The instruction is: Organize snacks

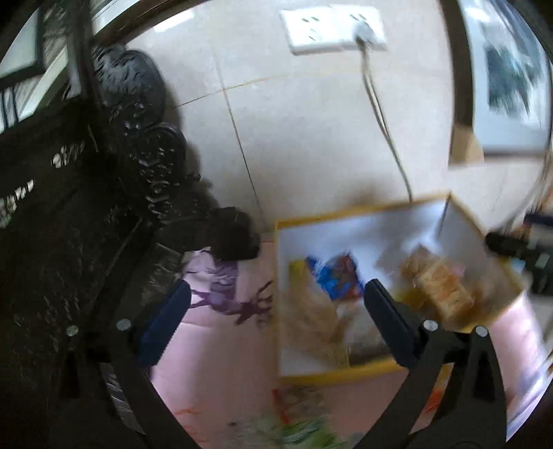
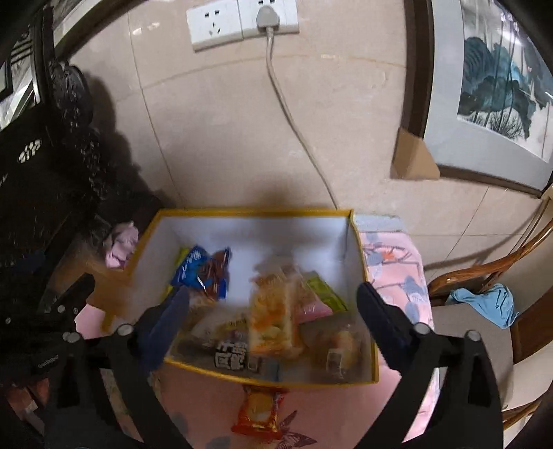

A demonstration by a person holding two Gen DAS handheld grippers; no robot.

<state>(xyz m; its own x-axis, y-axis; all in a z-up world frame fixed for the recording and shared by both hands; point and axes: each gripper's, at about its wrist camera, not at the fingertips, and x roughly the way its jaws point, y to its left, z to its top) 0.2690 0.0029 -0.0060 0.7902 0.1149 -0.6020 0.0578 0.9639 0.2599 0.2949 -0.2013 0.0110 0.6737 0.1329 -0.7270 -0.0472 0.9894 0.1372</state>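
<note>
A white box with a yellow rim [image 2: 255,210] stands on a pink floral cloth [image 2: 397,262] and holds several snack packets. Among them are a blue packet [image 2: 193,266] and a clear packet with orange contents [image 2: 273,311], which is blurred. My right gripper [image 2: 273,304] hangs open above the box's near half, with nothing between its pads. An orange-red packet [image 2: 259,411] lies on the cloth in front of the box. In the left wrist view my left gripper [image 1: 276,304] is open and empty, over the left rim of the box [image 1: 345,210]. The blue packet [image 1: 335,276] shows inside.
A socket strip [image 2: 242,20] and its cable [image 2: 293,121] run down the tiled wall behind the box. Dark carved furniture [image 2: 52,155] stands at the left. A framed picture [image 2: 501,86] leans at the right, above a wooden chair with a blue cloth [image 2: 484,304].
</note>
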